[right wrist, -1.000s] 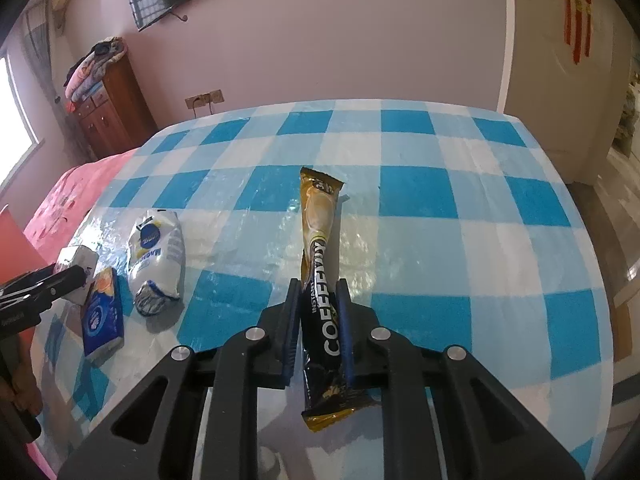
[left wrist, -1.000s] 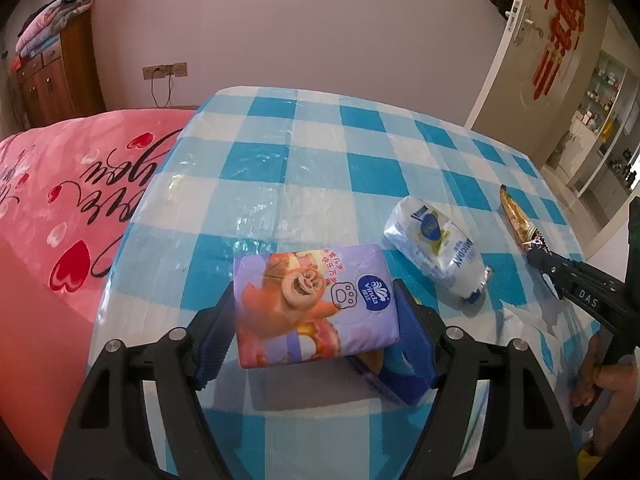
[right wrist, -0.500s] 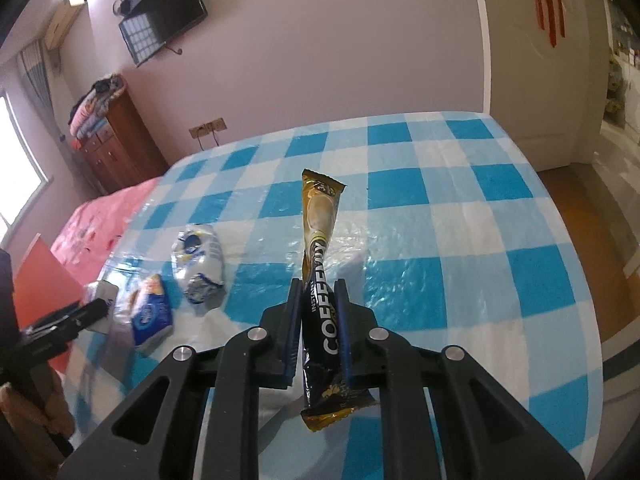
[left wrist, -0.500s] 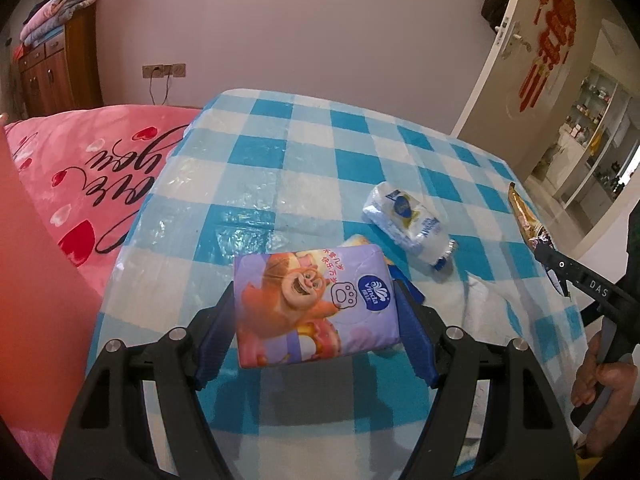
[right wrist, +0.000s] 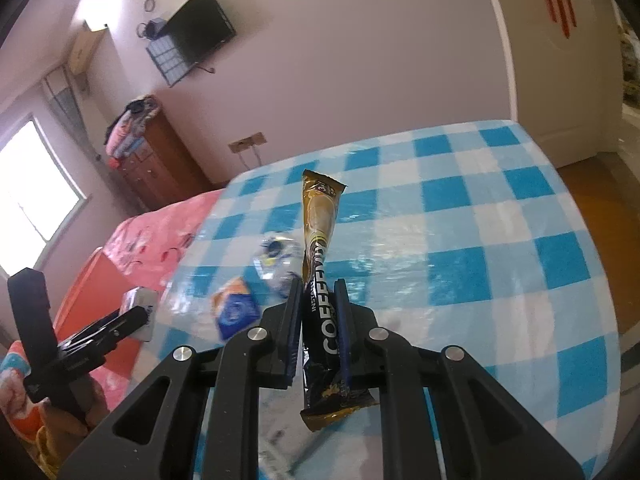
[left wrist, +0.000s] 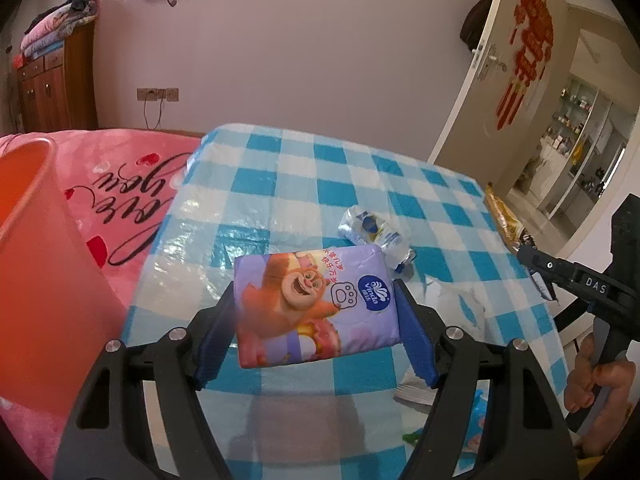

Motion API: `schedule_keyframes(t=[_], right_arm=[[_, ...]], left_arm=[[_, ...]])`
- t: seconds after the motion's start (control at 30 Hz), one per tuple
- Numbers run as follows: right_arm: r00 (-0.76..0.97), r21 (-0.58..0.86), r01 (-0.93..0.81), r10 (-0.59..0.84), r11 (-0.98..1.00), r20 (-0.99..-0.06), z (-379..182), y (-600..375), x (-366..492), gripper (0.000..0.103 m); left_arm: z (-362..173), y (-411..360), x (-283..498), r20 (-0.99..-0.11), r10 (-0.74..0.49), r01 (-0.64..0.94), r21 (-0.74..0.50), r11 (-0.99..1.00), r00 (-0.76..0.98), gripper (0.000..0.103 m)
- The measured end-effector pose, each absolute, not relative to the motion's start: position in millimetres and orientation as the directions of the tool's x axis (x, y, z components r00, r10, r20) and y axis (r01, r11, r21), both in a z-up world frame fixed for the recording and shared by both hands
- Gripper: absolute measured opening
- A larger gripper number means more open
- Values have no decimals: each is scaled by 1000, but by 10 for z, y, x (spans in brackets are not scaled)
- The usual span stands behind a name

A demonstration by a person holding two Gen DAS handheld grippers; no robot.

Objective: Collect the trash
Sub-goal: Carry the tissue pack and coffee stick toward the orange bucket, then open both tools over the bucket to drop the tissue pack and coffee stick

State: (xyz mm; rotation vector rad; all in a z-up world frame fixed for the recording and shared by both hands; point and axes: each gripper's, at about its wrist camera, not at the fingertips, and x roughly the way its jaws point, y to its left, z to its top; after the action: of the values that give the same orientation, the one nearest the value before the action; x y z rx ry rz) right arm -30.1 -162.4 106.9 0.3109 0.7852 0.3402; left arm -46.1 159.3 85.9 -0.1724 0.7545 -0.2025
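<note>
Trash run, carry stage: our left gripper [left wrist: 316, 312] clamped on purple Vinda tissue pack [left wrist: 314, 306], held above checked tablecloth [left wrist: 288, 184]; our right gripper [right wrist: 318, 320] pinching instant coffee sachet [right wrist: 320, 264], also held off table. Orange bin [left wrist: 28, 216] sits at left beside pink bed. Crushed plastic bottle [left wrist: 374, 232] and blue packet [right wrist: 234, 310] remain on table. Next, we judge: swing both loads over bin, then part fingers.

I see a glossy plastic tissue pack [left wrist: 316, 304], a shiny foil coffee sachet [right wrist: 320, 256], above the table's slick checked plastic cover [left wrist: 352, 168].
</note>
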Motion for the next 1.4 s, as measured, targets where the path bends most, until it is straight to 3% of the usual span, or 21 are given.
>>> schedule_keyframes(t=[0.6,1.07,1.4], right_arm=[[580,432,-388,580,814,-572,1558,-675,-488,17],[402,418,-618,725,666,-560,1906,740,-526,17],[298,398,-710,760,581,-578,1981,1594,-508,17]], left_arm=[[1408,2152,-992,-558,-191,68,-232,970,808,74],[1765,3103,-1337,-489,13,-135,-217,967,872,74],[1577,3664,-1300,-524,114,-275,-239,931,844,74]])
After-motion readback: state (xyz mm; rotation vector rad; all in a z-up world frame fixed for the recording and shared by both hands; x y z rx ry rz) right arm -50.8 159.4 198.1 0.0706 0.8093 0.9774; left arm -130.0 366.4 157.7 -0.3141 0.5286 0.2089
